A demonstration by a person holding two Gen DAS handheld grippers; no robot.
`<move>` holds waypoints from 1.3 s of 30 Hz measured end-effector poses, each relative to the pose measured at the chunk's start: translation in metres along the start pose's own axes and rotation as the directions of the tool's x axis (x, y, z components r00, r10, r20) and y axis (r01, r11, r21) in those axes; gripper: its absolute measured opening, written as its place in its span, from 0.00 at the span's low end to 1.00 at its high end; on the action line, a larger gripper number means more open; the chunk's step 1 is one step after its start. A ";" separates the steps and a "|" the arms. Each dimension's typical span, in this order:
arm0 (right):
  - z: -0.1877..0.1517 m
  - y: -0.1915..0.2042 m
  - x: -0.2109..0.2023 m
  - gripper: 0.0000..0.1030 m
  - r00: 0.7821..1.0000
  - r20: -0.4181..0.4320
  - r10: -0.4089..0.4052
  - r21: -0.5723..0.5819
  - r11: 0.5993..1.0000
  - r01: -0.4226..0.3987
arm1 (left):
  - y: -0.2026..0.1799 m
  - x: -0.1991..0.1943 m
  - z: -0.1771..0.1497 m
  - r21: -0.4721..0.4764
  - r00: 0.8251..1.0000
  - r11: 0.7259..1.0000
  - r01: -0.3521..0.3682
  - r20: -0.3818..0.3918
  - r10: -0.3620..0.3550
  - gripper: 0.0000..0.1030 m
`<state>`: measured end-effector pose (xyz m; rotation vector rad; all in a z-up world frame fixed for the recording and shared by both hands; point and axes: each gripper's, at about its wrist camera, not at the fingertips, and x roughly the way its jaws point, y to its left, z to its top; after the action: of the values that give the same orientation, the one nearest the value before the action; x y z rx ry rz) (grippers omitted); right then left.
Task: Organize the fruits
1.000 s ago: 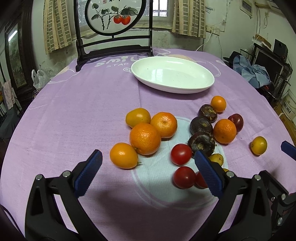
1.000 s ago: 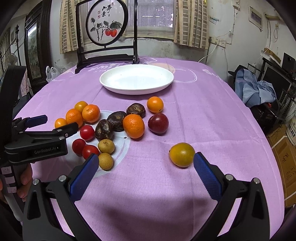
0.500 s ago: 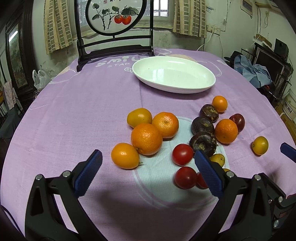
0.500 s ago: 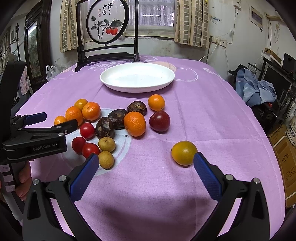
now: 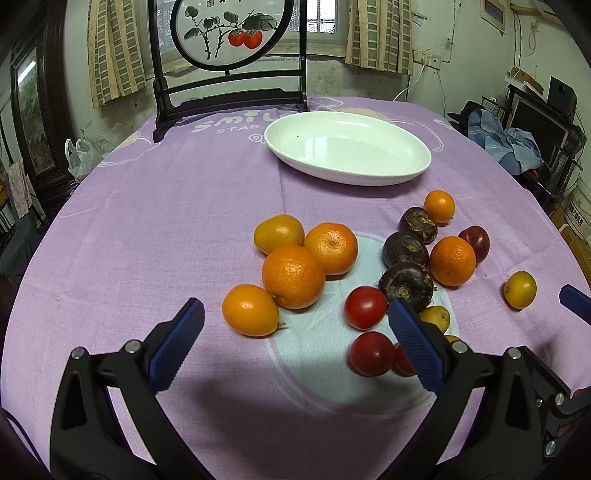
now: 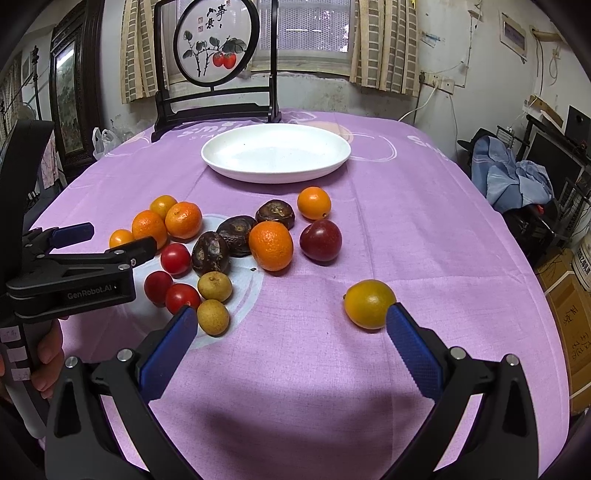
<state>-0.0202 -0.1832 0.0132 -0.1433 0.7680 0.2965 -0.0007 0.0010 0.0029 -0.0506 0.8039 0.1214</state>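
Observation:
A white oval plate (image 5: 413, 173) (image 6: 229, 168) stands empty at the far side of the purple tablecloth. Several fruits lie loose in front of it: oranges (image 5: 293, 276) (image 6: 270, 245), red tomatoes (image 5: 365, 307) (image 6: 176, 259), dark brown fruits (image 5: 405, 284) (image 6: 211, 253), a dark red plum (image 6: 320, 240) and small yellow-brown fruits (image 6: 214, 285). A lone yellow-orange fruit (image 6: 369, 303) (image 5: 520, 289) lies apart on the right. My left gripper (image 5: 293, 345) is open and empty, just short of the orange cluster. My right gripper (image 6: 290, 345) is open and empty; its right fingertip (image 6: 400, 325) is close to the lone fruit.
A dark wooden stand with a round painted screen (image 5: 221, 33) (image 6: 214, 44) sits at the table's far edge behind the plate. The left gripper's body (image 6: 74, 273) shows at the left of the right wrist view. Clutter and boxes (image 6: 569, 295) stand beyond the table's right edge.
Both grippers have edged slightly forward toward the fruits. The right gripper has come closer to the lone yellow-orange fruit. No fruit has moved.

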 end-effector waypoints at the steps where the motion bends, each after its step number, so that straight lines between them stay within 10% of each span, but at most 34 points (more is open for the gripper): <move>1: 0.000 0.000 0.000 0.99 1.000 -0.001 -0.001 0.000 1.000 0.001 | 0.000 0.000 0.000 0.000 1.000 1.000 -0.001 0.000 0.001 0.98; 26: 0.003 0.016 0.023 0.99 0.990 -0.113 0.085 -0.091 0.991 -0.096 | 0.013 0.007 0.001 -0.049 0.999 0.999 0.021 -0.049 -0.024 0.98; 39: 0.002 0.047 0.053 0.59 0.959 -0.249 0.138 -0.217 0.957 -0.194 | 0.019 -0.007 -0.011 -0.048 0.994 0.997 0.062 -0.090 -0.066 0.98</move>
<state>0.0022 -0.1266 -0.0240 -0.3469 0.9772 0.5409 -0.0162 0.0183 0.0001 -0.1259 0.8904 0.0769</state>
